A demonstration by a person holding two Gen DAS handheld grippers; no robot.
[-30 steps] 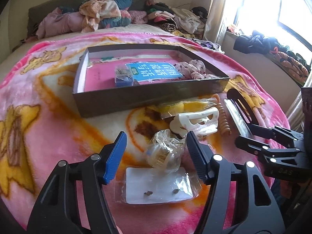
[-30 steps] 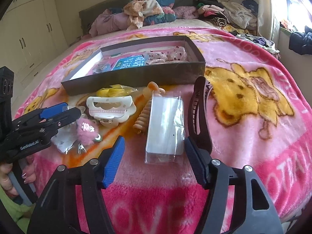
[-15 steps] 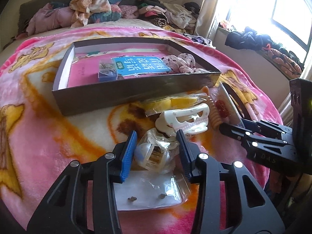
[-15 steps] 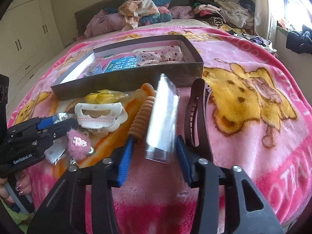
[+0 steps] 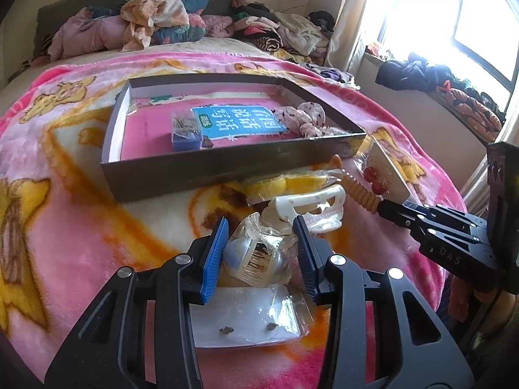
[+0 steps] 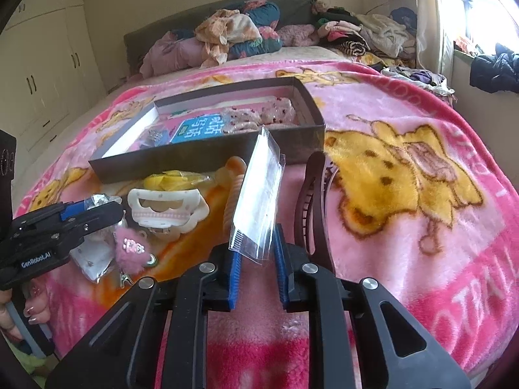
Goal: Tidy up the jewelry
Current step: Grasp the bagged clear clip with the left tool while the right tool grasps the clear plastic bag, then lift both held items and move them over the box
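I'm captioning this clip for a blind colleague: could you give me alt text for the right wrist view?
The right gripper, its jaws just closed, pinches a flat clear packet that stands on edge above a pink cartoon blanket. Beyond it lie a white hair claw, a dark hair clip and an open shallow box; the left gripper enters at left.

Home bedroom: blanketed bed (image 6: 405, 123), wardrobe (image 6: 42, 74)

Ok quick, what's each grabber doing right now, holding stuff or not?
Left gripper: jaws shut on the crinkly clear bag.
Right gripper: jaws have just been closing, now shut on the flat clear packet, tipped up on edge.
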